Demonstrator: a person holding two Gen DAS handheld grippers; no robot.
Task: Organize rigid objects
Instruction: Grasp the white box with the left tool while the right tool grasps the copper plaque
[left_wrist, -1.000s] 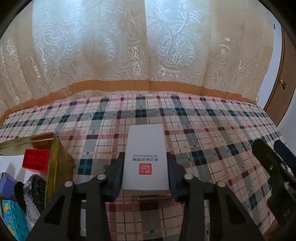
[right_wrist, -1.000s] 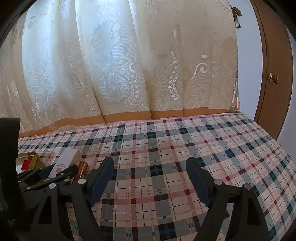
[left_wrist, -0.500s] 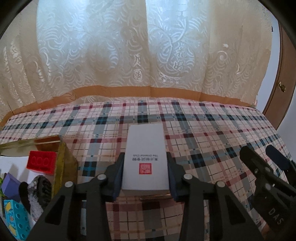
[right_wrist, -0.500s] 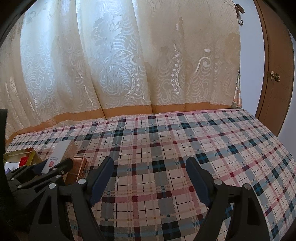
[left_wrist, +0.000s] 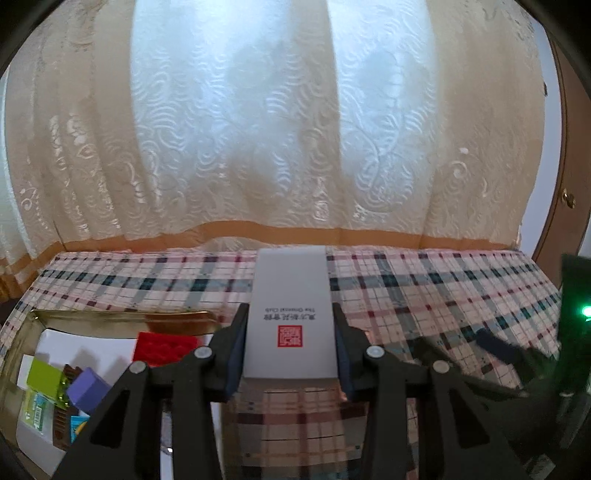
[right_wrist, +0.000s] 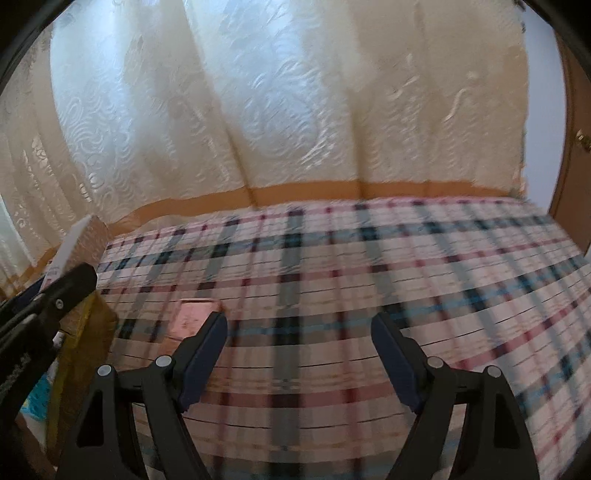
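Left wrist view: the left gripper pinches a white box by its two long sides, the box lifted clear of the plaid bed. Its red stamp sits between the fingertips. Below left lies the gold tray with a red block and a purple cube. A second ago the tray showed only at the left edge; now more of it is visible. Right wrist view: the right gripper hangs with fingers spread, nothing between them, near a copper box.
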